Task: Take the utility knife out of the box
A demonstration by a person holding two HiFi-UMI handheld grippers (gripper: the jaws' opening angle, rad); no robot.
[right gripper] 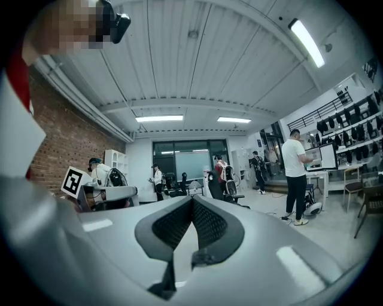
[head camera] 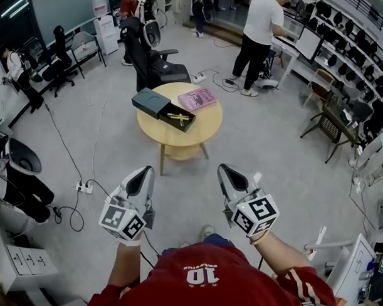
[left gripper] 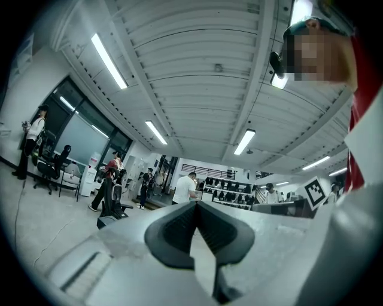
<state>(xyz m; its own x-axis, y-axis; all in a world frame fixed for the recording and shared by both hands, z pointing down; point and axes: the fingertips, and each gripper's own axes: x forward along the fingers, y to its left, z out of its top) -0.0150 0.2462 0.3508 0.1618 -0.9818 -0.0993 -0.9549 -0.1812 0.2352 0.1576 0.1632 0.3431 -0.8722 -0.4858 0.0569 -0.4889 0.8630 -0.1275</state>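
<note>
A dark open box (head camera: 156, 108) lies on a round wooden table (head camera: 205, 128) in the middle of the head view, its drawer pulled out toward the right. A yellowish utility knife (head camera: 178, 118) rests in the drawer. My left gripper (head camera: 146, 170) and right gripper (head camera: 223, 167) are held side by side well short of the table, above the floor. Both point toward the table. Each has its jaws shut with nothing between them. In the two gripper views I see only the closed jaws and the room; the box is hidden there.
A pink book (head camera: 197, 98) lies on the table beside the box. A black office chair (head camera: 154, 63) stands behind the table. People stand at desks at the back and left. Cables and a power strip (head camera: 84, 187) run over the grey floor left of me.
</note>
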